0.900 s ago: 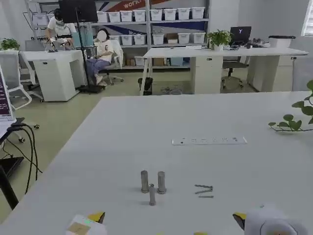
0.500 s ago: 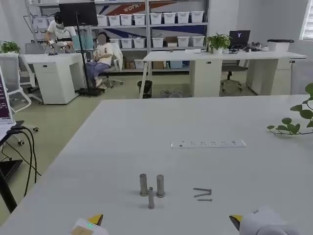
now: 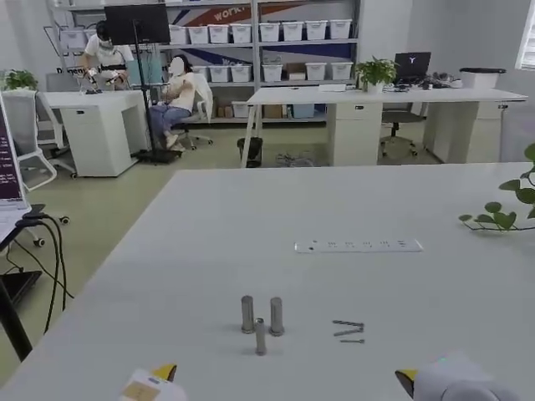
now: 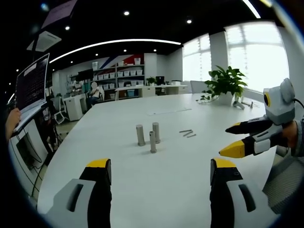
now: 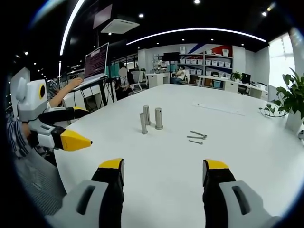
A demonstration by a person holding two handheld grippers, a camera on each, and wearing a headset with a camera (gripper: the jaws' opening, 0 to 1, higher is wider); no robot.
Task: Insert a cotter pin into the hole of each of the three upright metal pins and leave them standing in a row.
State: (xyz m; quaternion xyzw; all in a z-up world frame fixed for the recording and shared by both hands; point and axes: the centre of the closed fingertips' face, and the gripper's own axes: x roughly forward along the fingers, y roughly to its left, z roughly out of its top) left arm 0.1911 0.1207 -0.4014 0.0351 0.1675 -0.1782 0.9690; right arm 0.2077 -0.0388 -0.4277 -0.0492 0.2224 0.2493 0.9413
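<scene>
Ceiling spots and a curved light strip keep the room bright, daylight glares white through the windows at upper right, the metal pins cast faint shadows on the white table, and both gripper views bend toward their edges.

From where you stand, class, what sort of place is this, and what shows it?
Probably an open-plan lab or office workroom: long white workbenches, shelving stacked with white storage bins, and people working at a far desk.
</scene>
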